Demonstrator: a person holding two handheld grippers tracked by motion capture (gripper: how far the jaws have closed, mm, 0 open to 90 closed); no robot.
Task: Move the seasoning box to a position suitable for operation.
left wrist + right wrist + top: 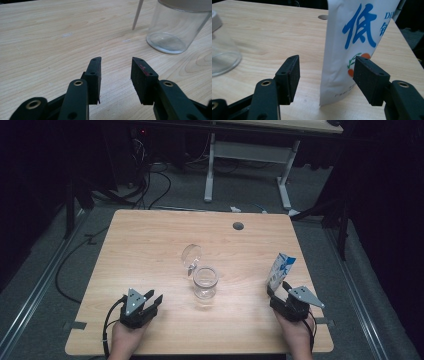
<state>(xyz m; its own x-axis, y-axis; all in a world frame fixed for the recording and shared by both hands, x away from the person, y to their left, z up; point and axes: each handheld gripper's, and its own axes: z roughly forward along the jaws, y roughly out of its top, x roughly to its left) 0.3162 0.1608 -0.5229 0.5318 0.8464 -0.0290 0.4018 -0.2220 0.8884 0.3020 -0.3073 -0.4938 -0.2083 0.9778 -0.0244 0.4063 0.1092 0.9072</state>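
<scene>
White paper carton with blue print (279, 270) stands upright near the right edge of the bench, closer to the front corner than to the back one. It is the thing in hand at this moment. The light wooden bench (150, 245) carries everything, and it has a small dark round hole (238, 226) near its back edge.

The clear glass jar (205, 282) stands in the middle of the bench, well apart from the carton. Its clear round lid (191, 255) is tilted up behind it, toward the back edge.

The right gripper (278, 290) is at the front right part of the bench, just in front of the carton. In the right gripper view the jaws are spread, and the lower part of the carton (352, 50) stands between them; the pads do not press on it.

The left gripper (154, 297) is near the front edge, to the left of the jar. Its jaws are spread too, with nothing between them, and in the left gripper view the jar (175, 27) stands ahead.
</scene>
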